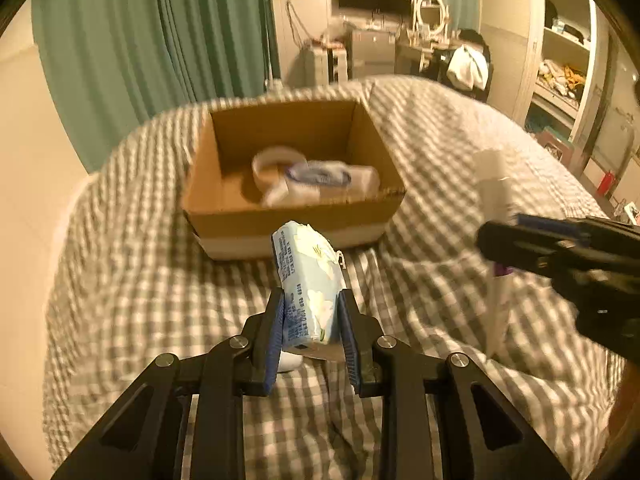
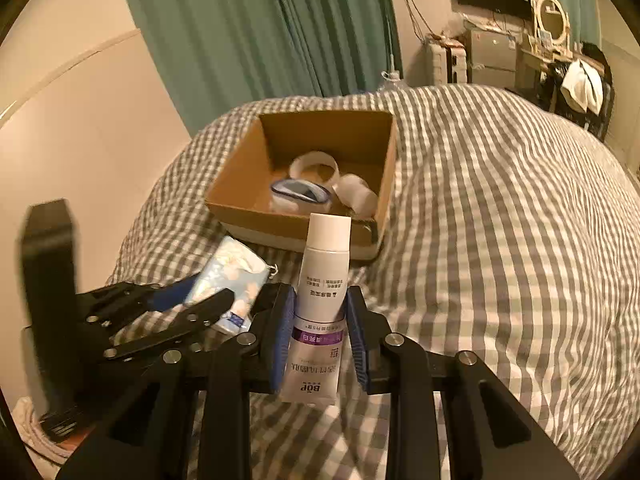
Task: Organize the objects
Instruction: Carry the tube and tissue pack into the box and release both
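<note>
Left wrist view first: the left gripper [image 1: 311, 312] is clamped on a tissue pack [image 1: 308, 280], blue pads squeezing its lower half from both sides. The pack stands on end, long axis pointing up and away toward the cardboard box [image 1: 288, 216] on the checked bed [image 1: 140, 280]. It looks soft and light, so I'd guess it squashes easily; mid-body is a sensible place to hold it, and the plastic wrap could be a bit slippery. Inside the box there's already a tape roll [image 1: 276, 164] and a white-and-blue item I can't identify (blurry). The right gripper [image 1: 520, 248] comes in from the right, smeared by motion.

Right wrist view: the right gripper [image 2: 320, 308] is closed on a white tube [image 2: 324, 280], pads pinching it around the middle, just above the purple band. The tube is upside down relative to its print, cap end up and pointing at the box [image 2: 304, 224], crimped end down near the camera. The body probably gives under pressure and the cap end is stiffer, so a gentle mid-body pinch seems right. The left gripper [image 2: 208, 300] sits low left holding the tissue pack [image 2: 232, 276] just beside the tube. Both items sit short of the box, above the bed [image 2: 500, 220].
</note>
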The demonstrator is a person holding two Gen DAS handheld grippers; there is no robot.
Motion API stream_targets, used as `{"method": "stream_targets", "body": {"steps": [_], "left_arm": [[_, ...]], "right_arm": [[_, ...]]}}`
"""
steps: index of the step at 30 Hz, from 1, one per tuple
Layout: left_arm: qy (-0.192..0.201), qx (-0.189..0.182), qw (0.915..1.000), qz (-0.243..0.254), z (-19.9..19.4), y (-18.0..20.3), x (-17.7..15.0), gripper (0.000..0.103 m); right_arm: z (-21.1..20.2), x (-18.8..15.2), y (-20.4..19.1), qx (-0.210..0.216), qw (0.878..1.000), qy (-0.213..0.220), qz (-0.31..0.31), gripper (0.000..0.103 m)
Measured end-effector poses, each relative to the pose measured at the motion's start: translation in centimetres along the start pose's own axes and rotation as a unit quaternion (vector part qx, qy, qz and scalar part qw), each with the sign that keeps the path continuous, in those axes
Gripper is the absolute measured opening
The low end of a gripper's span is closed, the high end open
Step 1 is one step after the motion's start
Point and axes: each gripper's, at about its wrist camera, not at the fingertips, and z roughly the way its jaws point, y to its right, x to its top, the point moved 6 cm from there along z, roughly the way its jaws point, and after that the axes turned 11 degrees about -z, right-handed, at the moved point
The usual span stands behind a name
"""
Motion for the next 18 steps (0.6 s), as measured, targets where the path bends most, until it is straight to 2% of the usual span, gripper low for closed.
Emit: {"method": "stream_targets", "body": {"steps": [3,9,18], "left_arm": [[0.027,0.0,0.9996,-0.006,-2.2,-0.9,1.6,0.027],[0.057,-0.002,0.9983,-0.013,-4.5,-1.8,4.1,0.027],[0.085,0.008,0.996,-0.028,-5.7,-3.8,9.1,0.027]], "right_arm": [[-1.0,0.7,-1.1,-0.002,1.0,0.011,-0.014,0.026],[-3.3,2.7,-2.9,-0.018,0.998,0.032,-0.047,0.026],[-5.1,8.0,-4.0,-0.032,0.993,0.07,-0.086,0.026]]}}
